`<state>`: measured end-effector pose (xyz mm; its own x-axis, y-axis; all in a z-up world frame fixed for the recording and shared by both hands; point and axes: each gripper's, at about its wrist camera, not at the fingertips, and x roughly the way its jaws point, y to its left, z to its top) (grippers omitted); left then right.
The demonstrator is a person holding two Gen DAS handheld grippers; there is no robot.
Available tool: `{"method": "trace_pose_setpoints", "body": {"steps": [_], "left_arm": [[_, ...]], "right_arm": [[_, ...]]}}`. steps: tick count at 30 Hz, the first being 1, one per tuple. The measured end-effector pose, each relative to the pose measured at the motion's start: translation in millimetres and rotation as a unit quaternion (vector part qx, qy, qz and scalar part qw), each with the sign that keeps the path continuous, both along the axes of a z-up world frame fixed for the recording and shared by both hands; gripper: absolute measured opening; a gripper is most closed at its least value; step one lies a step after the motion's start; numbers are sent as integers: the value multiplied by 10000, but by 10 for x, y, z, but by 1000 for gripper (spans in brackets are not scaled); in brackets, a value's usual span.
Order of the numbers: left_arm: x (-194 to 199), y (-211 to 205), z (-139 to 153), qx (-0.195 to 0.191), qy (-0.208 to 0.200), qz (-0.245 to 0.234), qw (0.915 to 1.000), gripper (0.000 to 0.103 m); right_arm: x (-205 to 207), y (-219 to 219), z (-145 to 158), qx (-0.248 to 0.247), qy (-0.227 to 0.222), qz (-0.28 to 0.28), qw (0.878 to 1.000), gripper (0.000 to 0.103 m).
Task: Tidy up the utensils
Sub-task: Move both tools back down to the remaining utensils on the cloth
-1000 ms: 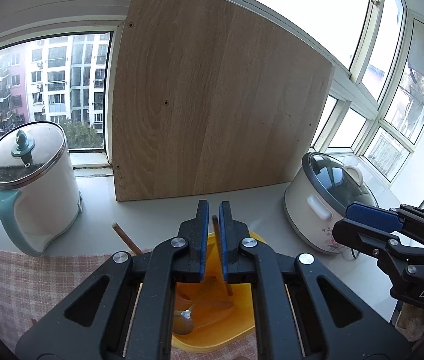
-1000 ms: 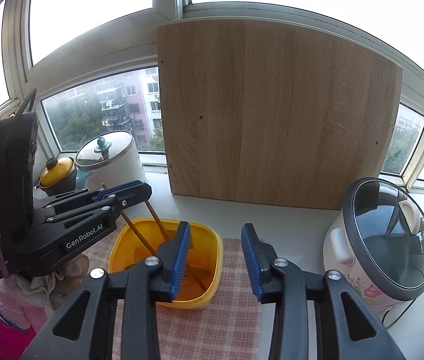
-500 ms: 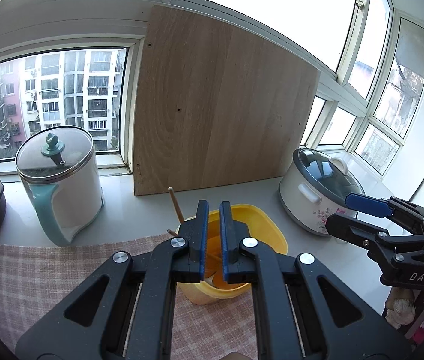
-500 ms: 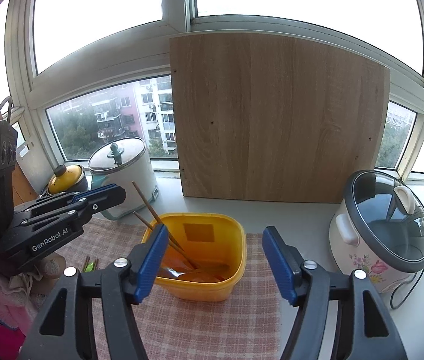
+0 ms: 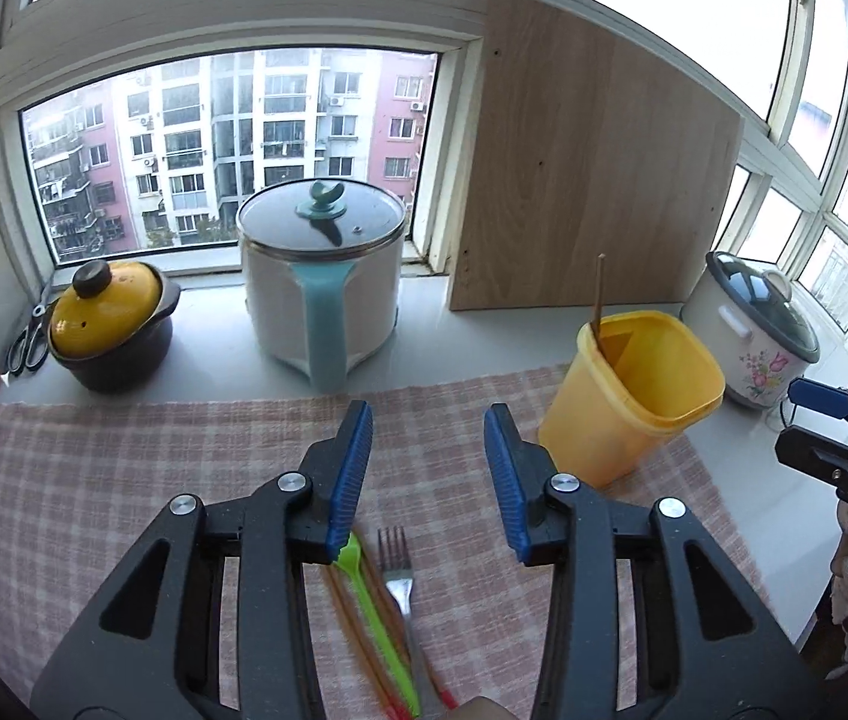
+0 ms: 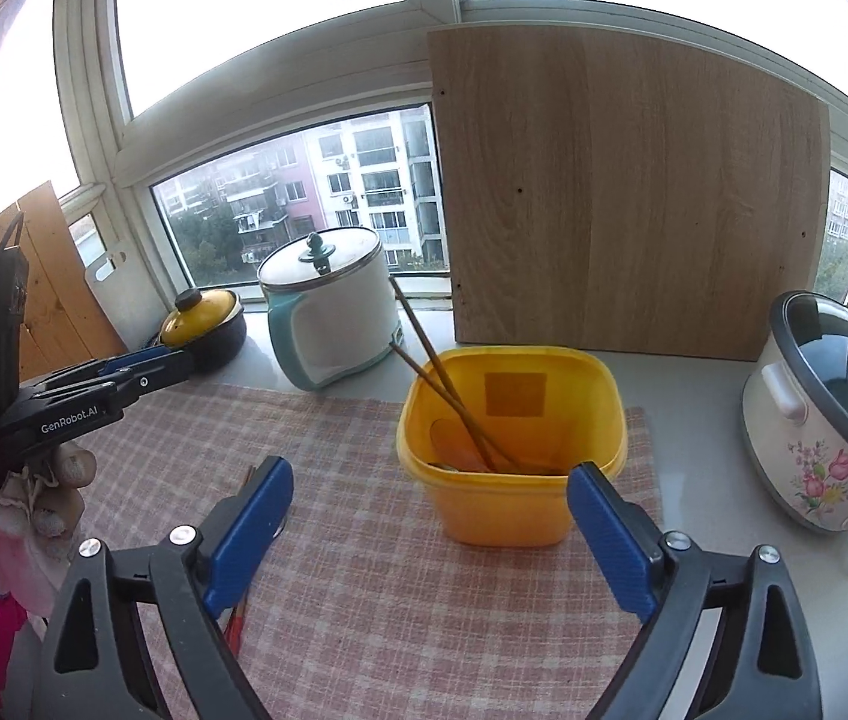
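- Lying on the checked cloth (image 5: 124,480), the loose utensils sit just under the left gripper (image 5: 429,474): a green plastic utensil (image 5: 371,600), wooden chopsticks (image 5: 358,630) and a metal fork (image 5: 399,570).
- Its jaws have just been opening and stand partly apart, with nothing between them.
- Handling guess: the chopsticks are light, stiff and thin, likely to roll or slip; pinching mid-shaft suits them. The fork is heavier and slick; its handle is the place to grip. The green piece looks light and slightly flexible.
- The yellow container (image 6: 511,450) stands upright on the cloth, already holding two chopsticks (image 6: 442,384) leaning left.
- The right gripper (image 6: 430,516) has jaws that have just been opening, now wide and empty, near the container's front.
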<state>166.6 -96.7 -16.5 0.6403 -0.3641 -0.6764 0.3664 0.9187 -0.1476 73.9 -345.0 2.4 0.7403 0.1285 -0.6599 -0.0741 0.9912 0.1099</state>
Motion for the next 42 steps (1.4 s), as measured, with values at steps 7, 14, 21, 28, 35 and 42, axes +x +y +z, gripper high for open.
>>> {"method": "trace_pose_setpoints", "body": {"steps": [7, 14, 21, 28, 35, 42], "left_arm": [[-72, 446, -490, 106, 753, 268, 9967, 39], [-85, 706, -965, -107, 1473, 453, 9880, 39], [-59, 692, -1372, -124, 2003, 348, 9790, 15], [-61, 526, -1560, -57, 2176, 122, 9759, 8], [-62, 396, -1620, 151, 2134, -4, 9769, 7], [-44, 357, -1630, 302, 2032, -11, 9787, 7]], "right_arm": [[26, 438, -357, -36, 504, 535, 9973, 97], [278, 783, -878, 309, 1219, 766, 9891, 83], [559, 915, -1463, 983, 2099, 694, 9703, 55], [732, 1046, -1750, 1462, 2518, 664, 9544, 44], [855, 1188, -1881, 1816, 2687, 650, 9437, 37], [959, 1275, -2018, 2094, 2869, 602, 9329, 31]]}}
